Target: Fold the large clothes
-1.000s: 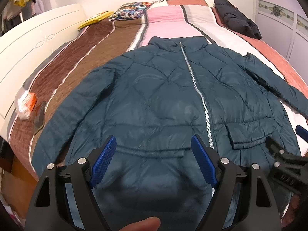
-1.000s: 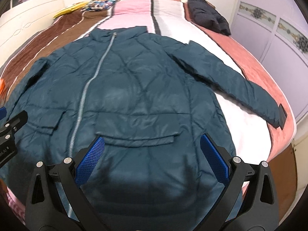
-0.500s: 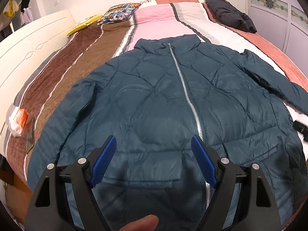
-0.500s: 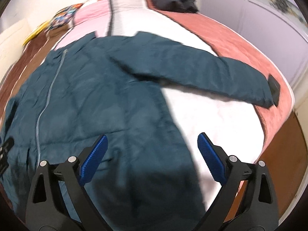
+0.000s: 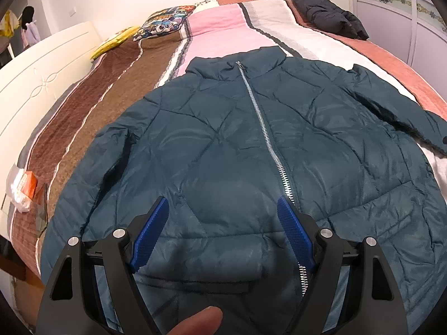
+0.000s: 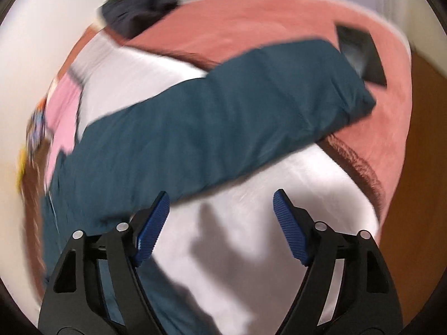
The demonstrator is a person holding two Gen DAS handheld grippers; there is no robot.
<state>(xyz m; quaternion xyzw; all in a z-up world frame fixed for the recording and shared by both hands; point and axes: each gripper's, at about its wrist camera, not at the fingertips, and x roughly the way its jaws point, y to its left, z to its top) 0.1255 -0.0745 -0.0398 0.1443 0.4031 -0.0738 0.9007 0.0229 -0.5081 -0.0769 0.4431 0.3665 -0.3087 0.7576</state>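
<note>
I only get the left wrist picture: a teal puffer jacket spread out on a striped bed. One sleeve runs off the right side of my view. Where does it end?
Observer: The sleeve lies stretched out across the bed. Its cuff rests on the salmon-pink strip of the bedspread, near the bed's edge.
Visitor: And the other gripper, where is it?
Observer: The right gripper hangs over the white strip just beside that sleeve. Its jaws are closing with nothing between them.
Visitor: Anything past the cuff?
Observer: A black patch sits right at the cuff. The picture is too blurred to tell what it is.
</note>
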